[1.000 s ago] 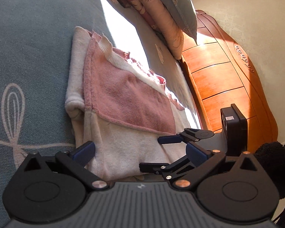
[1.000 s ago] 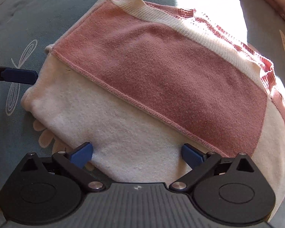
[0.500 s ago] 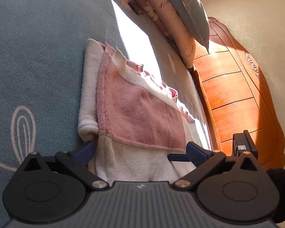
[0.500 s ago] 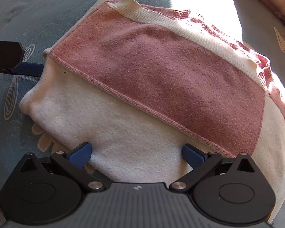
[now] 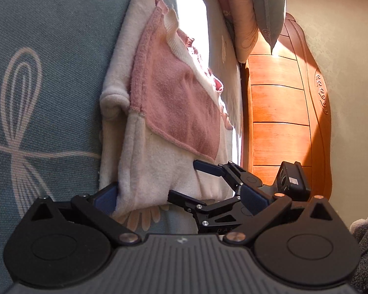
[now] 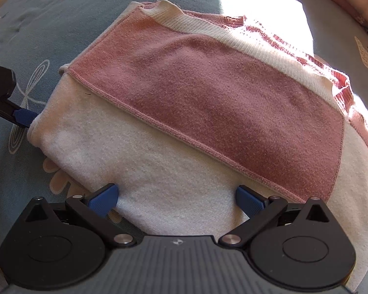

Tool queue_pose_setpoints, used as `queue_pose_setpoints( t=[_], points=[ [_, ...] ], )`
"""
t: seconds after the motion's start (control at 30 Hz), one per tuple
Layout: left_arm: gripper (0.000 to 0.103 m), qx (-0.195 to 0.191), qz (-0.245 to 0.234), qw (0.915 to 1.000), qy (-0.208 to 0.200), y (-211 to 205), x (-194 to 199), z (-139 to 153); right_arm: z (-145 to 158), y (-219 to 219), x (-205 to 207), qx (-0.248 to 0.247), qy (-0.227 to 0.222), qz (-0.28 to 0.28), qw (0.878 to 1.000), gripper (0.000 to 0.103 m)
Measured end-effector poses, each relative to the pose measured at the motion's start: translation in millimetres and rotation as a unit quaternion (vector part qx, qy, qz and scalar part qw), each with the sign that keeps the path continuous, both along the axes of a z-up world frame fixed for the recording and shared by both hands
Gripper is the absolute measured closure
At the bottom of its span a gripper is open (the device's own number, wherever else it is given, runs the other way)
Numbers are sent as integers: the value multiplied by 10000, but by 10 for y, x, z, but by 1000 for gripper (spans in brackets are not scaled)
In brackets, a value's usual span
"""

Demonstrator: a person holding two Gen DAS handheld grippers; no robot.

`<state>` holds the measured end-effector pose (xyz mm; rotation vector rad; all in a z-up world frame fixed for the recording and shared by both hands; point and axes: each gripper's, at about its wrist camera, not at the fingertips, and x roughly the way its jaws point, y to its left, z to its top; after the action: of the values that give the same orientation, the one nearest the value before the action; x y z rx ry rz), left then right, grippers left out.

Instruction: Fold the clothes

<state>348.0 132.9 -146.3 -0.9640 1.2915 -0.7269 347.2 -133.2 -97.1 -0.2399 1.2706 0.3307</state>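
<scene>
A folded sweater [image 5: 174, 103] [image 6: 203, 90], cream with a pink panel, lies flat on the blue-grey bedspread [image 5: 41, 49]. My left gripper [image 5: 179, 196] is open and low at the sweater's near corner, its left pad against the cream fold. That pad shows as the left gripper's blue fingertip [image 6: 24, 117] touching the sweater's left corner. My right gripper [image 6: 176, 199] is open, its fingers astride the cream front edge without pinching it. In the left wrist view the right gripper [image 5: 193, 182] sits at the same edge, further right.
Pillows [image 5: 252, 12] lean against an orange wooden headboard [image 5: 279, 112] beyond the sweater. A bright patch of sunlight [image 6: 260, 2] falls across the bedspread [image 6: 61, 14] behind it. A dark fuzzy sleeve [image 5: 365, 245] shows at the lower right.
My left gripper has dropped and closed in on the sweater's corner, its view swinging toward the headboard. The right gripper has barely moved. The sweater lies as before.
</scene>
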Motion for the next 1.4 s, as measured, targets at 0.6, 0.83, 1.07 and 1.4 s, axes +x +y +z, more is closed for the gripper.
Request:
queue_pose_setpoints(
  t=[0.6, 0.83, 1.07, 1.4],
  points=[
    [2, 3379, 254, 9111, -2348, -896, 561, 1139, 271, -447, 33, 330, -493, 56, 9982, 13],
    [2, 3469, -356, 9032, -2503, -1555, 1103, 1021, 219, -1089, 741, 287, -986, -622, 9928, 44],
    [3, 3576, -656, 8922, -2679, -1985, 1485, 743, 166, -1731, 1449, 243, -1473, -1296, 9803, 93],
    [1, 3486, -423, 9049, -2404, -1905, 1831, 377, -147, -1760, 1763, 147, -1531, -1413, 9779, 90]
  ],
)
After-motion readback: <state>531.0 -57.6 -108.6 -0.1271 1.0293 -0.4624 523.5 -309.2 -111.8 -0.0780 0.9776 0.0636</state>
